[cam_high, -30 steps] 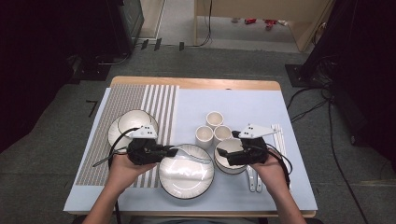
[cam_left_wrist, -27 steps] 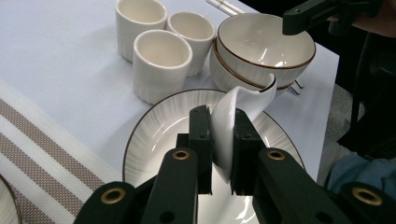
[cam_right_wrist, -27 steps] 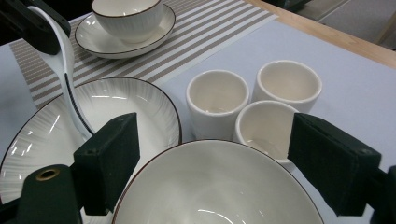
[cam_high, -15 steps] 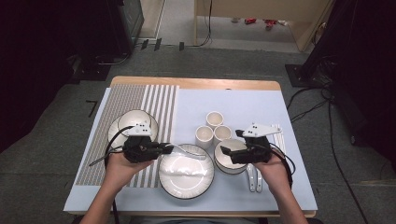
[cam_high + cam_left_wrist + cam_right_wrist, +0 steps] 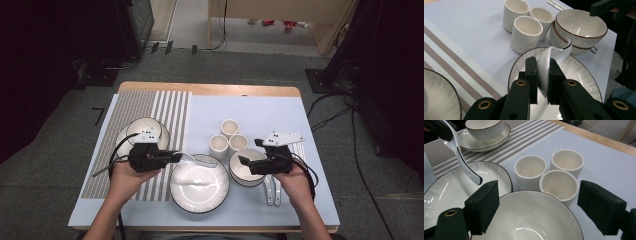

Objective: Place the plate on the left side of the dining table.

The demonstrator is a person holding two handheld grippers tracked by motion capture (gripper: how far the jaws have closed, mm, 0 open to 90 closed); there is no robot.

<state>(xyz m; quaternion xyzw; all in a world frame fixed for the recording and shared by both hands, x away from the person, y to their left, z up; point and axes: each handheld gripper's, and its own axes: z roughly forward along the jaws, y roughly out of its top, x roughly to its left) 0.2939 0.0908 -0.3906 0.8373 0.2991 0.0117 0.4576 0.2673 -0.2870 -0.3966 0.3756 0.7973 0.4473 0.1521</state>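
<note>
My left gripper (image 5: pixel 175 156) (image 5: pixel 543 65) is shut on the handle of a white ceramic spoon (image 5: pixel 197 160) (image 5: pixel 554 53). The spoon hangs over the far rim of a large white plate (image 5: pixel 200 195) (image 5: pixel 579 72), its bowl end pointing toward the stacked bowls. My right gripper (image 5: pixel 250 152) (image 5: pixel 542 206) stands open just above those two stacked brown-rimmed bowls (image 5: pixel 239 172) (image 5: pixel 529 220), with nothing between its pads. In the right gripper view the spoon (image 5: pixel 461 155) curves down over the plate (image 5: pixel 454 185).
Three white cups (image 5: pixel 227 137) (image 5: pixel 526 32) (image 5: pixel 559 180) cluster behind the plate and bowls. A bowl on a saucer (image 5: pixel 145 127) (image 5: pixel 484 128) sits on the striped mat at left. Cutlery (image 5: pixel 272 192) lies by my right hand.
</note>
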